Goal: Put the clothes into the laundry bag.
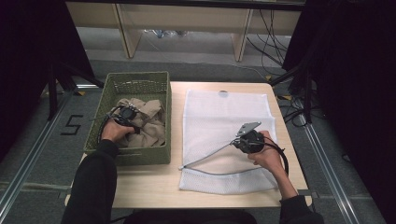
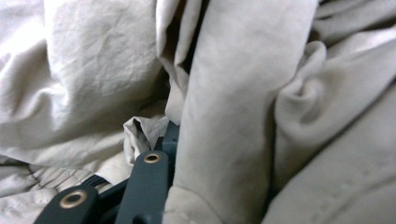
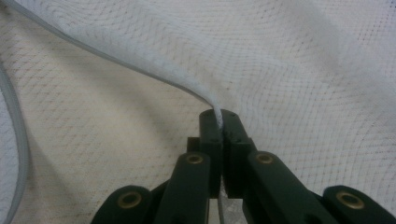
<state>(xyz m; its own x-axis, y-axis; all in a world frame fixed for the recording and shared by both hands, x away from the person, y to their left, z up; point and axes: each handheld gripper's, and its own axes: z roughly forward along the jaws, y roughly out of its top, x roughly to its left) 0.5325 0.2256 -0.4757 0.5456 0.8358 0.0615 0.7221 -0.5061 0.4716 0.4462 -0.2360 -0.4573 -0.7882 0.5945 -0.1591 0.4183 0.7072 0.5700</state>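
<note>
At bag rim [image 3: 140, 70], right tool [image 3: 223, 122] clamped — table beyond.

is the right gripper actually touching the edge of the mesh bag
Touching. In the right gripper view the right gripper has its jaws shut on the zipper edge of the white mesh bag, lifting it off the layer beneath.

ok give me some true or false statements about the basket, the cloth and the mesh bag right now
1. The beige cloth lies in the green basket. True.
2. The right gripper is shut on the mesh bag at its opening edge. True.
3. The mesh bag is inside the basket. False: it lies flat on the table, beside the basket.
4. The left gripper hovers over the mesh bag. False: it is down in the cloth in the basket.
5. The bag's zip opening is fully closed. False: its edge is lifted open.
</note>
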